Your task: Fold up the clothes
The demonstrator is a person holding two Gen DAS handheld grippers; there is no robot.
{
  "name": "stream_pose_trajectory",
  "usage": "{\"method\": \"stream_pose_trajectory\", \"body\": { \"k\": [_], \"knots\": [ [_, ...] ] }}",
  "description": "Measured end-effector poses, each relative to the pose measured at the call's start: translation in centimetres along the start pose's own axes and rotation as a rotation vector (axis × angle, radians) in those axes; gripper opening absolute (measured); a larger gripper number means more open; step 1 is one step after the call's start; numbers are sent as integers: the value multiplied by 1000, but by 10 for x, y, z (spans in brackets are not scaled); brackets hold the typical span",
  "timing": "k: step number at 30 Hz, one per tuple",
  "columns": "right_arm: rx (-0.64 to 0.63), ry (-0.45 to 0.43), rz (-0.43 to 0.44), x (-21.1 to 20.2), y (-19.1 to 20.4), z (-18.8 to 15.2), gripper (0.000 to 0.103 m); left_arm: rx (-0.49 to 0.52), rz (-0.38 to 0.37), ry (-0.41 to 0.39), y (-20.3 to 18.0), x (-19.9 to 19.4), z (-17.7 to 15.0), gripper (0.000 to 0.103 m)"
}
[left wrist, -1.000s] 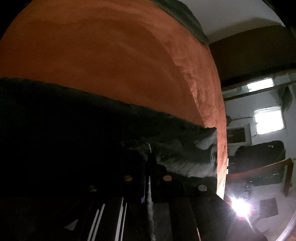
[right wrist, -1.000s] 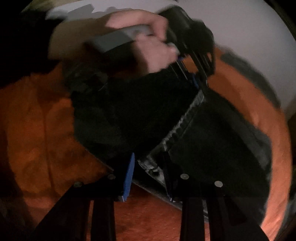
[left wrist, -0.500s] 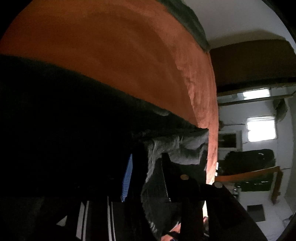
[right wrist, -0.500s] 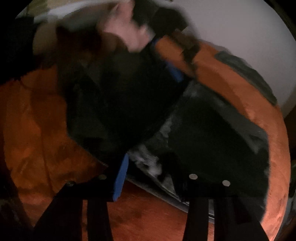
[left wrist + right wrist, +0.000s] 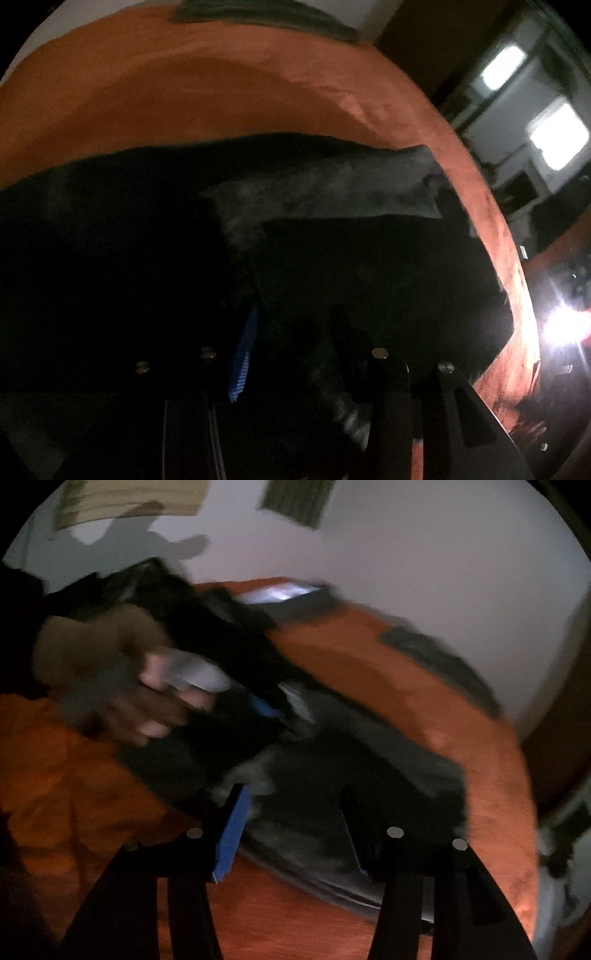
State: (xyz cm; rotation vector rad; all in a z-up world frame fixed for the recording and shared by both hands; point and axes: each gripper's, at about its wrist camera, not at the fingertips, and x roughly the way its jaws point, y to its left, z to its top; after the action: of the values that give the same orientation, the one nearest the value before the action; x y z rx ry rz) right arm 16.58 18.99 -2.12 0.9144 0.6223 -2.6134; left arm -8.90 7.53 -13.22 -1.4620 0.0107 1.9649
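Dark garment (image 5: 332, 258) lies folded on orange bedspread (image 5: 184, 92), grey flap at its 12 o'clock. Step in hand: letting go after fold. My left gripper (image 5: 295, 332) fingers opening, cloth between, not pinched. My right gripper (image 5: 295, 805) fingers opening over hem, clear of it. Next: lift clear without dragging fabric, then regrip edge for second fold.

Right wrist view badly motion-blurred: the person's hand (image 5: 147, 698) and the left gripper (image 5: 266, 709) it carried smeared, jaw position unreadable there. The dark garment (image 5: 332, 192) lost in shadow in the left wrist view, its folds and near edge indistinct. Glare (image 5: 561, 325) washed out the room at right. The wall hanging (image 5: 295, 498) cut off by the top edge.
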Motion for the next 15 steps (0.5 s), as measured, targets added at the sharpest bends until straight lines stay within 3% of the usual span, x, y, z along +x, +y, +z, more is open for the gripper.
{"method": "stream_pose_trajectory", "body": {
  "k": [1,3,5,8,9,10,12,14,15],
  "knots": [
    [8,11,-44,3,-5,-3,51,-29,-50,-21,2,-13,-3,42],
    [23,149,-65,31,-12,-17,51,-59,-159,-47,-1,-35,-12,42],
    [63,315,37,60,-17,-34,49,-10,-204,-29,-14,-41,-29,43],
    [208,256,130,45,-40,-33,48,-15,-170,150,-21,-7,-63,43],
    [245,223,138,36,-48,-31,48,-39,-151,171,-14,3,-73,43],
    [284,187,111,24,-60,-28,48,-62,-133,176,-6,10,-82,48],
    [337,163,31,8,-85,-29,48,-134,-194,167,11,11,-87,48],
    [386,164,-50,5,-109,-42,48,-201,-251,161,24,10,-89,48],
    [425,215,-65,15,-124,-59,48,-206,-257,164,25,11,-89,48]
  ]
}}
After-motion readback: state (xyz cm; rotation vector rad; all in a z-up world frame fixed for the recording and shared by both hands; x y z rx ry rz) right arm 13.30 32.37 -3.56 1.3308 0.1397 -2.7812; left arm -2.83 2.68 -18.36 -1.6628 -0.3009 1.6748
